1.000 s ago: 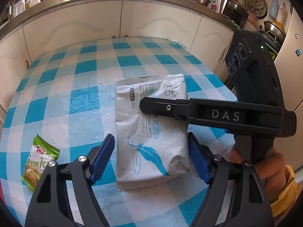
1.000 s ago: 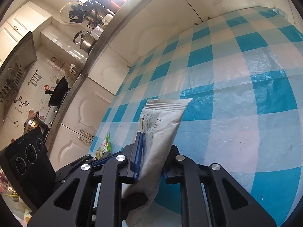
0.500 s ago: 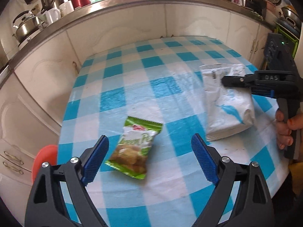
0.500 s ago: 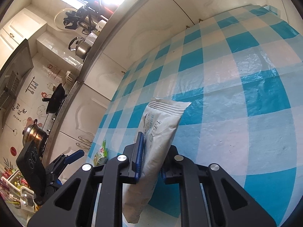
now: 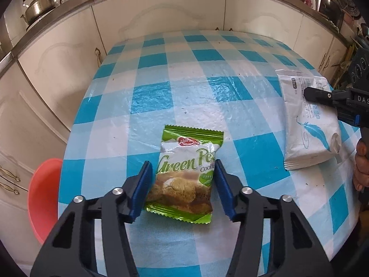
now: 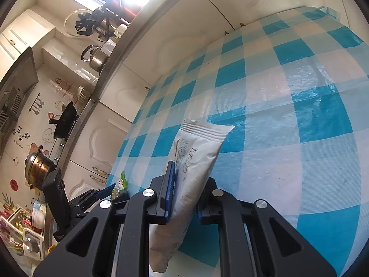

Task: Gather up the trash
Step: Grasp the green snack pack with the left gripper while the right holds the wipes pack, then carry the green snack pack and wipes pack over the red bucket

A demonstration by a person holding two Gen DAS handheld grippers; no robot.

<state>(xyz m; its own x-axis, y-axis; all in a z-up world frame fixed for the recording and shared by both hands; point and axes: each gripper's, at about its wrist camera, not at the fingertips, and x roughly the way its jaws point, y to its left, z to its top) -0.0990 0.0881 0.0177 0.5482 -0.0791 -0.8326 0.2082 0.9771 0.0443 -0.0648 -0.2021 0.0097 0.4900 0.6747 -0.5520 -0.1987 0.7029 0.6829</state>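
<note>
Checked tablecloth [image 5: 207, 106] below cream kitchen cabinets [image 5: 159, 20].

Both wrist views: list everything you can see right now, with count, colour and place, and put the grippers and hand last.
table: one, blue and white checked cloth, in front of the cupboards.
cookie packet: one, green, flat on the near part of the table, between the left gripper's pads.
wipes pack: one, white with a blue feather, at the table's right side, clamped by the right gripper.
basin: one, salmon red, below the table's left edge.
cupboards: a row, cream, behind the table.
pots and kettles: several, metal, on the counter above.
left gripper: one, black with blue pads, jaws closing around the cookie packet.
right gripper: one, black with blue pads, shut on the wipes pack.
hand: one, on the right gripper's handle.
</note>
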